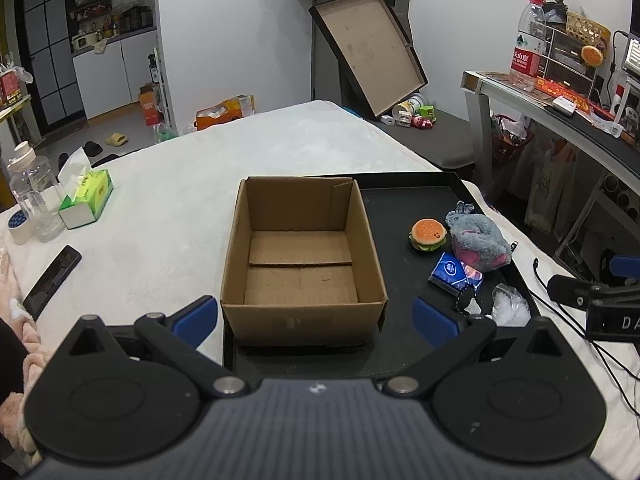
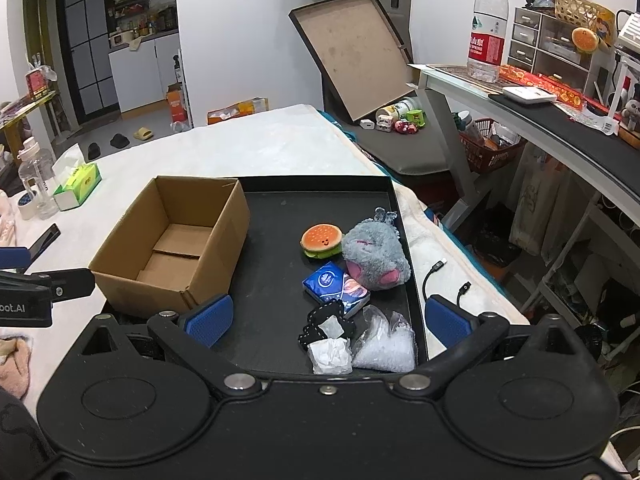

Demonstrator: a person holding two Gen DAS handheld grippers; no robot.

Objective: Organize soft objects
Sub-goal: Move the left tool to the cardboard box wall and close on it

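Note:
An empty open cardboard box [image 1: 304, 256] [image 2: 172, 244] stands on the left part of a black tray [image 1: 404, 204] [image 2: 276, 280]. On the tray's right lie a burger plush [image 1: 427, 235] [image 2: 322, 241], a grey and pink plush [image 1: 478, 238] [image 2: 374, 258], a blue tissue pack [image 1: 456, 274] [image 2: 334, 286], a black cloth item [image 2: 326, 326], crumpled white paper [image 2: 331, 355] and a clear plastic bag [image 1: 510, 306] [image 2: 384, 344]. My left gripper [image 1: 316, 320] is open and empty before the box. My right gripper [image 2: 328, 320] is open and empty, with the small items between its fingers.
The tray lies on a white bed. A green tissue box [image 1: 86, 200], clear bottle [image 1: 34, 192], tape roll [image 1: 18, 228] and phone [image 1: 52, 276] sit at the left. Black cables [image 2: 444, 276] lie right of the tray. A desk [image 2: 540, 120] stands at the right.

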